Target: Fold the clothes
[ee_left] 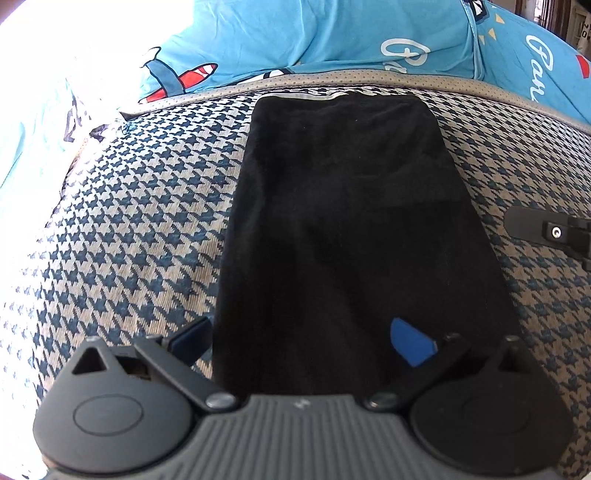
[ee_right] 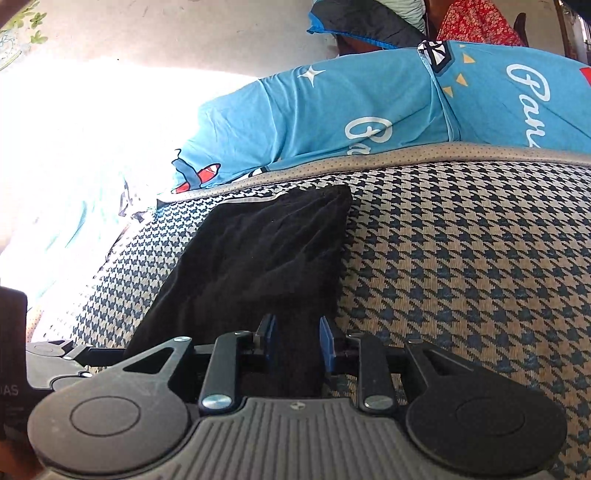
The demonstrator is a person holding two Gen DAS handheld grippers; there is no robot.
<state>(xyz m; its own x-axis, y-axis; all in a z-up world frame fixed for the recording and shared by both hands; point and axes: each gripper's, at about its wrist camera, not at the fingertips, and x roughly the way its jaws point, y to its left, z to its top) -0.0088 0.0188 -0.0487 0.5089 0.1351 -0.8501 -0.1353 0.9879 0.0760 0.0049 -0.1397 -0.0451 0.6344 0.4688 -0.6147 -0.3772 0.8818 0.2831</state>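
A black garment [ee_left: 351, 229] lies folded into a long strip on a houndstooth cushion [ee_left: 140, 221]. It also shows in the right wrist view [ee_right: 258, 258]. My left gripper [ee_left: 301, 341] is open, its jaws spread wide around the garment's near end, its blue pads [ee_left: 412, 343] over the cloth. My right gripper [ee_right: 297, 341] has its jaws partly closed, the garment's near right edge between its blue pads [ee_right: 325, 341]; they do not clearly pinch it. The right gripper's tip shows at the right edge of the left wrist view [ee_left: 550, 230].
A blue printed pillow [ee_left: 332, 33] lies behind the cushion, also in the right wrist view [ee_right: 369, 107]. A grey piped edge [ee_right: 369, 158] borders the cushion. Bright white bedding [ee_right: 74, 147] lies to the left. The left gripper's body shows at lower left [ee_right: 51, 354].
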